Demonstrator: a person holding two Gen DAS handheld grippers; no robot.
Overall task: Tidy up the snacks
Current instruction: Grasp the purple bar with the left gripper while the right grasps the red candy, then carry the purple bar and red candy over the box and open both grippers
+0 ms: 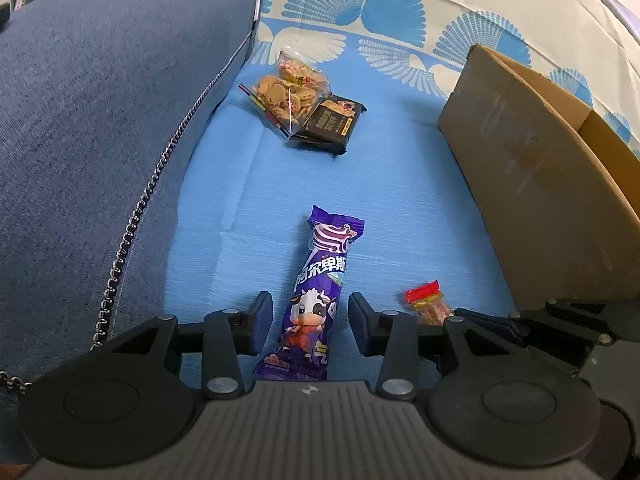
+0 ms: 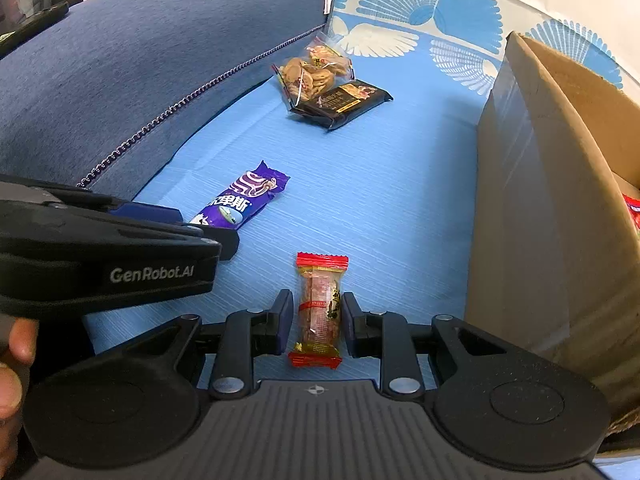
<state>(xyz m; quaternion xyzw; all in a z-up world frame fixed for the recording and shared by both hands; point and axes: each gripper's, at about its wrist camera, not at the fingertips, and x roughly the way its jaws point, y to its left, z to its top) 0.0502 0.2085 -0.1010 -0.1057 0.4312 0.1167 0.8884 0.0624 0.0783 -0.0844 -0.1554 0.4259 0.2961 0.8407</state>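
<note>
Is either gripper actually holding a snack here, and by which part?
Neither is. The left gripper straddles the purple packet's lower half, gaps both sides. The right gripper brackets the red-ended candy's middle, pads not visibly pressing.

On the bed sheet (image 2: pixel 380 184), the biscuit bag (image 2: pixel 312 72) and dark packet (image 2: pixel 344 102) lie touching near the cushion (image 2: pixel 160 60); the cardboard box (image 2: pixel 540 200) stands at the right edge.

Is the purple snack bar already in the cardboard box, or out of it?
Out. The purple snack bar lies flat on the blue cloth, left of the cardboard box.
</note>
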